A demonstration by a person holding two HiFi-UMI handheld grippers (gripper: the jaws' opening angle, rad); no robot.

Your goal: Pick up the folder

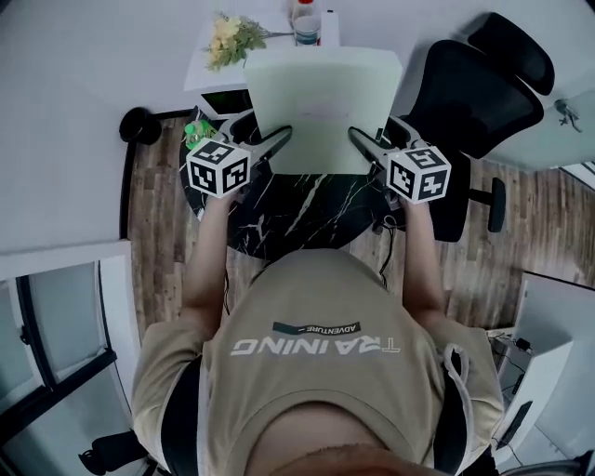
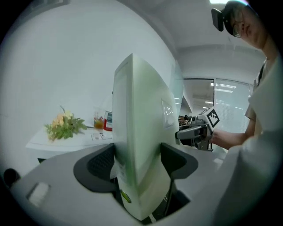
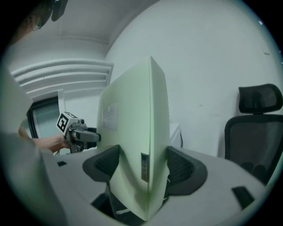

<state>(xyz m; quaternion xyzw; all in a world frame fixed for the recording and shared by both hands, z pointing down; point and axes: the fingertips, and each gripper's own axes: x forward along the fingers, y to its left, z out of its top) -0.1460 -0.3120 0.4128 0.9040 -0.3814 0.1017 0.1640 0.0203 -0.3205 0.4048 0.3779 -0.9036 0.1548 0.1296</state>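
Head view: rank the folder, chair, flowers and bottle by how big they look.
1. The folder and the chair look about alike. The folder is held nearer the camera, so I won't rank them.
2. The flowers.
3. The bottle, partly cut off by the top edge.

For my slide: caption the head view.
The left tool and right tool clamp a pale green folder over a black table.

The folder is pale green; the left gripper and right gripper are grey with black pads, each carrying a cube of black-and-white square markers. The table is black marble veined with white; the floor is brown wood grain; the chair is black; the flowers are yellow among green leaves; the shirt is tan with white lettering.
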